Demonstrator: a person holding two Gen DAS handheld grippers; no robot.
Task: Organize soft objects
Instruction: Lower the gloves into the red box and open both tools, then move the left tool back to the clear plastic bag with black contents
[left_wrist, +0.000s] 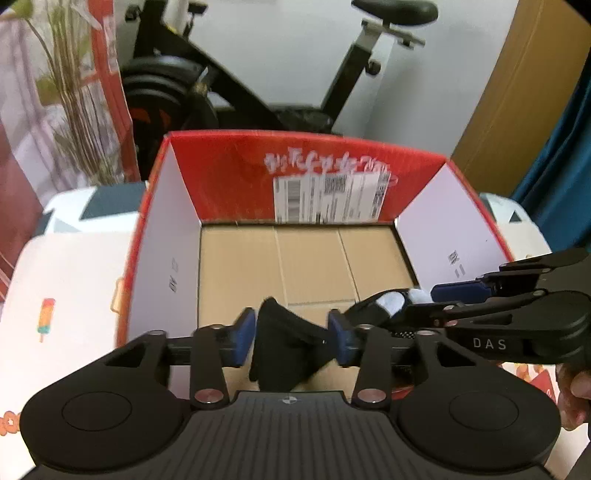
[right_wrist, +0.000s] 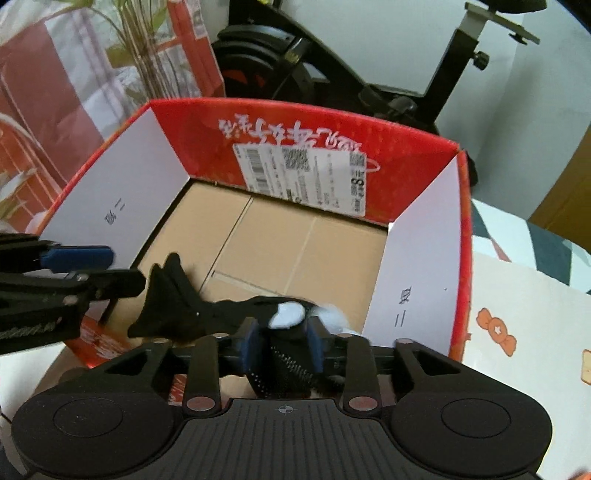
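A black sock with a white toe (left_wrist: 291, 339) hangs stretched between my two grippers above the near edge of a red cardboard box (left_wrist: 303, 170). My left gripper (left_wrist: 291, 338) is shut on the sock's black cuff end. My right gripper (right_wrist: 282, 345) is shut on the white-toed end (right_wrist: 288, 314). In the left wrist view the right gripper (left_wrist: 443, 299) comes in from the right. In the right wrist view the left gripper (right_wrist: 110, 266) comes in from the left, by the cuff (right_wrist: 170, 295). The box's brown floor (right_wrist: 295, 243) is bare.
The box (right_wrist: 332, 136) stands on a white patterned cloth (left_wrist: 66, 295), which also shows in the right wrist view (right_wrist: 517, 314). An exercise bike (left_wrist: 258, 85) stands behind it. A plant (left_wrist: 77, 110) and red packaging are at the back left. A brown cardboard panel (left_wrist: 517, 92) is at the back right.
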